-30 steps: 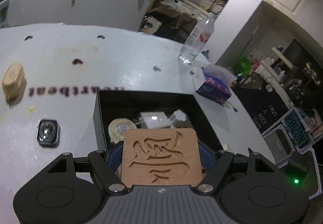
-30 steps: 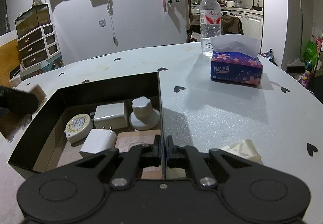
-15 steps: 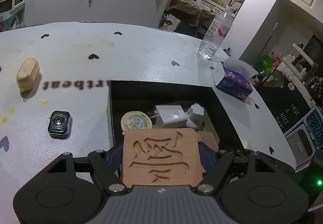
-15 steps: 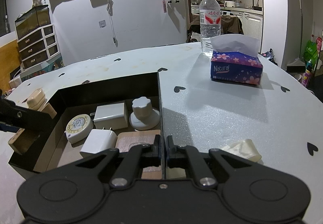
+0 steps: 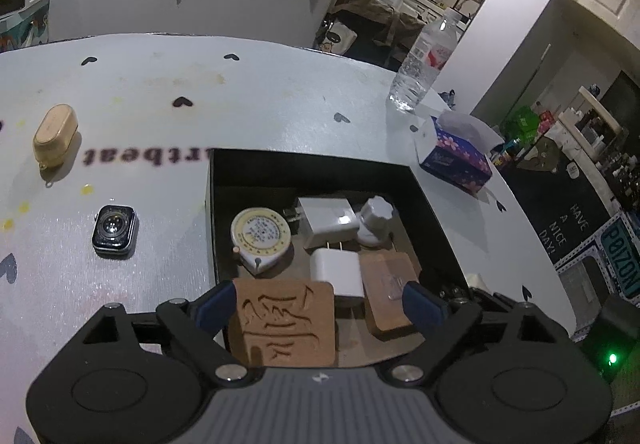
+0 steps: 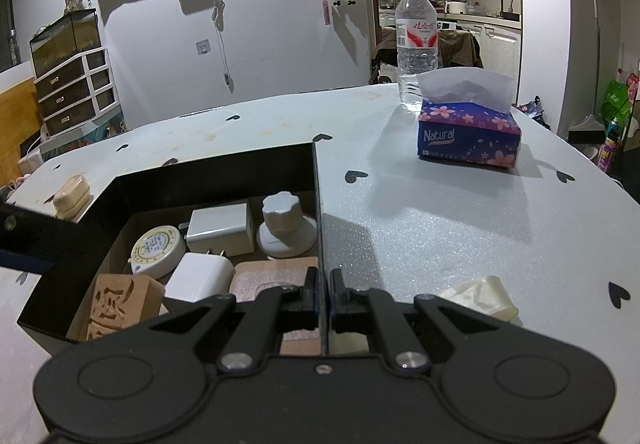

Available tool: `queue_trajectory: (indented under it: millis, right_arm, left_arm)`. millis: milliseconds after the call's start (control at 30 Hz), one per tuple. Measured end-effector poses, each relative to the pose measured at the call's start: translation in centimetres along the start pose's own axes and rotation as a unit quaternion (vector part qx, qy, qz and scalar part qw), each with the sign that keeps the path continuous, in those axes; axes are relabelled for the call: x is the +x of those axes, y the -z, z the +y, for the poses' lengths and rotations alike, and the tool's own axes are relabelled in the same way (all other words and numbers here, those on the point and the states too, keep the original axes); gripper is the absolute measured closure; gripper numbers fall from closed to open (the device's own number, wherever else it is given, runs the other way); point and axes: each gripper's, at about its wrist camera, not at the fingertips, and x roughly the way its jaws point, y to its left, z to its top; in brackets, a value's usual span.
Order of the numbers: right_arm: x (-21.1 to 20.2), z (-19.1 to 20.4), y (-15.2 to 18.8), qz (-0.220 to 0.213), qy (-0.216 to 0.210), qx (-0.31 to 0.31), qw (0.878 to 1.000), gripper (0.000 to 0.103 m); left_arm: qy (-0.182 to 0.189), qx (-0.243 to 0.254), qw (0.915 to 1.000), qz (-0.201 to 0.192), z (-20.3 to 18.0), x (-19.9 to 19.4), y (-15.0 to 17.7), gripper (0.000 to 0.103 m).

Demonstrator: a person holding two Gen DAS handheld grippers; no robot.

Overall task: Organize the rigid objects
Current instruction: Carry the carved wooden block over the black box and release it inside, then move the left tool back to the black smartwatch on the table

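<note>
left wrist view: I have the left claw [image 5: 319,304] over the near end of the box [image 5: 434,200], pitched down into it.
left claw state: jaws have just been opening; they stand wide now, not gripping.
block: carved wood block [image 5: 286,324] sits between the jaws, hard by the left pad; clear gap to the right pad [image 5: 424,304]. I read it as just released into the box.
why there: near corner looks like the free spot; tape measure [image 5: 261,234], two chargers [image 5: 326,216] and white knob [image 5: 375,220] fill the far end, a second wood slab [image 5: 390,292] the right side.
not boxed: watch [image 5: 115,230] and tan case [image 5: 55,140] lie on the table [image 5: 280,104], well left of the box.

right wrist view: right claw [image 6: 324,302] is closed on the box's right wall, pinching the thin edge. My guess: it steadies the box during drop-offs.
block from here: lies tilted in the near-left corner, well left of the right claw, with a charger between.
left claw from here: only a dark sliver at the left frame edge.
</note>
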Motion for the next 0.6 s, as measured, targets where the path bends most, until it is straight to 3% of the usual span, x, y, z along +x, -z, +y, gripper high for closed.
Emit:
queue_trajectory:
  millis: [600]
  right_arm:
    - [0.0, 0.0, 0.0, 0.000, 0.000, 0.000, 1.000, 0.098]
  left_arm:
    - [0.004, 0.014, 0.9999, 0.002, -0.4, -1.7, 1.1, 0.000]
